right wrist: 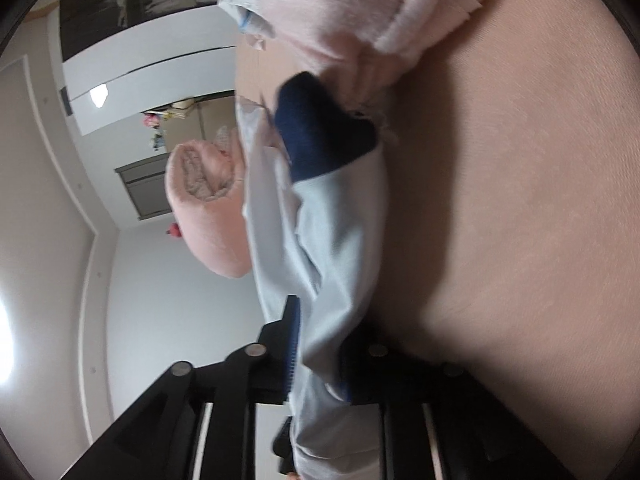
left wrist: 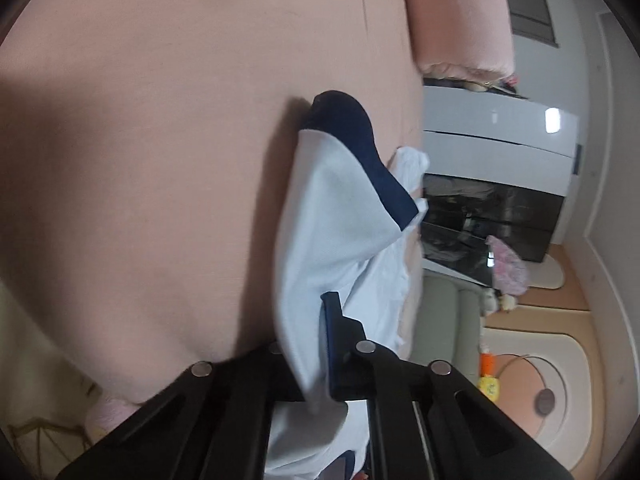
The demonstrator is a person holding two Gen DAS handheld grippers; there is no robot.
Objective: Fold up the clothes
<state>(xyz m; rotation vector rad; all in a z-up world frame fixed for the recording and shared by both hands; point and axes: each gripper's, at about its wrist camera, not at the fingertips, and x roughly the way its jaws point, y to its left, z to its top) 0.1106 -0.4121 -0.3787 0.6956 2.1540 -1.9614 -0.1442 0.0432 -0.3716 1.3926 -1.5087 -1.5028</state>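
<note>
A pale blue garment (left wrist: 332,236) with a navy band (left wrist: 352,128) hangs stretched over the pink bed sheet (left wrist: 160,140). My left gripper (left wrist: 316,344) is shut on one edge of it, the cloth pinched between the black fingers (left wrist: 344,328). In the right wrist view the same pale blue garment (right wrist: 332,248) with its navy band (right wrist: 320,136) runs away from my right gripper (right wrist: 316,352), which is shut on another edge. Both views are rotated sideways. The cloth's lower part drapes over the jaws and hides the fingertips.
A rolled pink blanket (right wrist: 208,208) and a fluffy pink cover (right wrist: 340,12) lie on the bed beyond the garment. A white and black wardrobe (left wrist: 492,168) stands across the room. Floor mats (left wrist: 552,380) and small toys (left wrist: 490,384) lie beside the bed.
</note>
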